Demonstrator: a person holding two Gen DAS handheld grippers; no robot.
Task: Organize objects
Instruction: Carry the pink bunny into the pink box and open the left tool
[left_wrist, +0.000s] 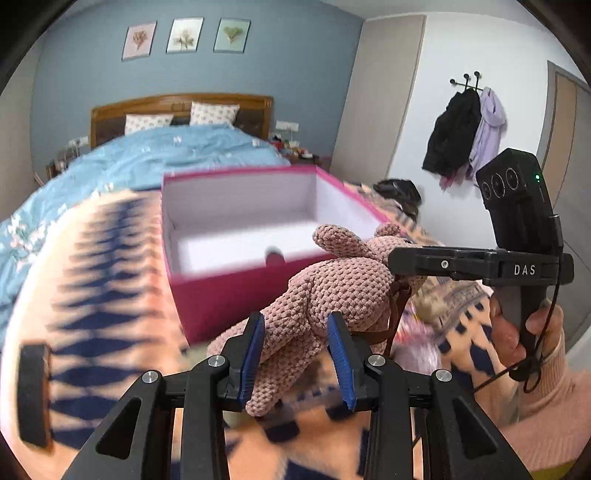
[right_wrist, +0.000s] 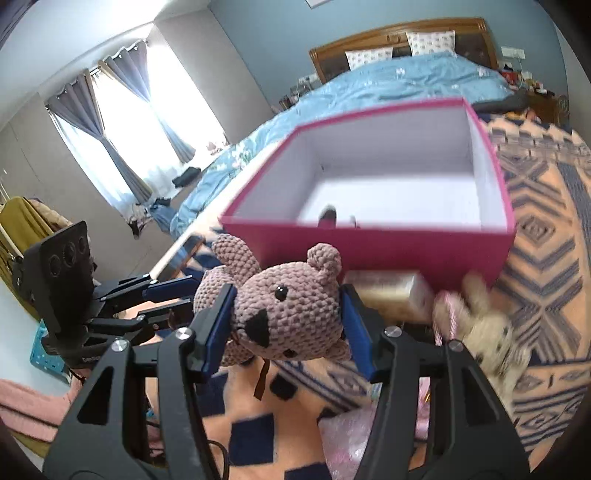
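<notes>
**Two grippers carry the bear to the box**

The pink knitted bear (right_wrist: 288, 317) is up in the air, just in front of the near wall of the pink box (right_wrist: 369, 251). The right gripper (right_wrist: 286, 325) has its jaws closed on the bear's head. The left gripper (left_wrist: 295, 350) has its jaws closed on the bear's back end. The box sits open on the patterned blanket (right_wrist: 546, 295) on the bed. Something small and dark lies inside it, too blurry to name. A cream toy (right_wrist: 480, 325) lies near the box, to the right.

To do this well, I think both grippers should lift together, go over the near wall, then lower the bear and let go at once. Pulling apart could stretch it.
</notes>
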